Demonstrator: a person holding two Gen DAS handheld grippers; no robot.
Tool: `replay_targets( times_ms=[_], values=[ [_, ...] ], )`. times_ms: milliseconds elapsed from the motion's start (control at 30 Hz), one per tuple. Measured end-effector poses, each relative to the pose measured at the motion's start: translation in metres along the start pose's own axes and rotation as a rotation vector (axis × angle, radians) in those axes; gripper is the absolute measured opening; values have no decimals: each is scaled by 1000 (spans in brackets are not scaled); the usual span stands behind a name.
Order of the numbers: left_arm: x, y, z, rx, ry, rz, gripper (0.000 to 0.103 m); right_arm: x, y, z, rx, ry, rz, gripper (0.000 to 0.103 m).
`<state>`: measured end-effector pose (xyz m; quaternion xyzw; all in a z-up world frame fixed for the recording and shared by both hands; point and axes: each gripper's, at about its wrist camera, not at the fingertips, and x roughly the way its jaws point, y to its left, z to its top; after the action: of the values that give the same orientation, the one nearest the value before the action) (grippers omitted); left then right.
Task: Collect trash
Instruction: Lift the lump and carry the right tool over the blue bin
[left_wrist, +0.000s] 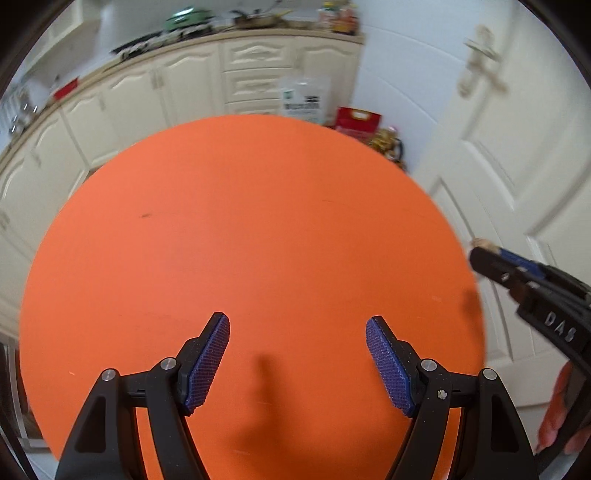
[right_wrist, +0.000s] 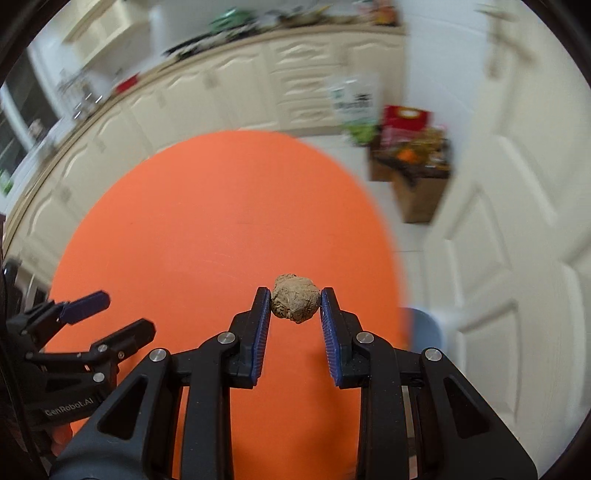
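A crumpled brown paper ball (right_wrist: 294, 298) is pinched between the blue pads of my right gripper (right_wrist: 295, 292), which is shut on it and holds it above the right part of the round orange table (right_wrist: 203, 221). In the left wrist view the right gripper (left_wrist: 480, 254) pokes in from the right past the table's edge, with a bit of the ball (left_wrist: 481, 242) at its tip. My left gripper (left_wrist: 297, 325) hangs over the near part of the table (left_wrist: 258, 221), open and with nothing between its fingers. It also shows as the left gripper (right_wrist: 125, 314) at the lower left of the right wrist view.
A grey-blue container (right_wrist: 424, 328) peeks out below the table's right edge. On the floor beyond stand a cardboard box (right_wrist: 417, 195) full of things, a red bag (left_wrist: 356, 122) and a white bag (left_wrist: 304, 98). Cream cabinets (left_wrist: 166, 85) line the back, and a white door (left_wrist: 517, 184) stands on the right.
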<state>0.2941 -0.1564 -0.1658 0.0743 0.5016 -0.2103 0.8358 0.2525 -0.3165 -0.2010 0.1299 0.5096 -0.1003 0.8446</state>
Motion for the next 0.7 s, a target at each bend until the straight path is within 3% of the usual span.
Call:
replay_targets(
  times_ms=[167,333,500,700],
  values=[
    [14,-72,-15,91,39,-33,72,-25,-84,-29,140,-25,-75,26],
    [36,-135,-13,167,78,-62,72,-18,-148,-55,221,29,-113,26],
    [58,-179,-9,257,96,-38,76,17,-178,-75,253,113,-103,26],
    [75,-205,-5,293,80,11,77,73,-196,-69,263,192,-49,26]
  ],
)
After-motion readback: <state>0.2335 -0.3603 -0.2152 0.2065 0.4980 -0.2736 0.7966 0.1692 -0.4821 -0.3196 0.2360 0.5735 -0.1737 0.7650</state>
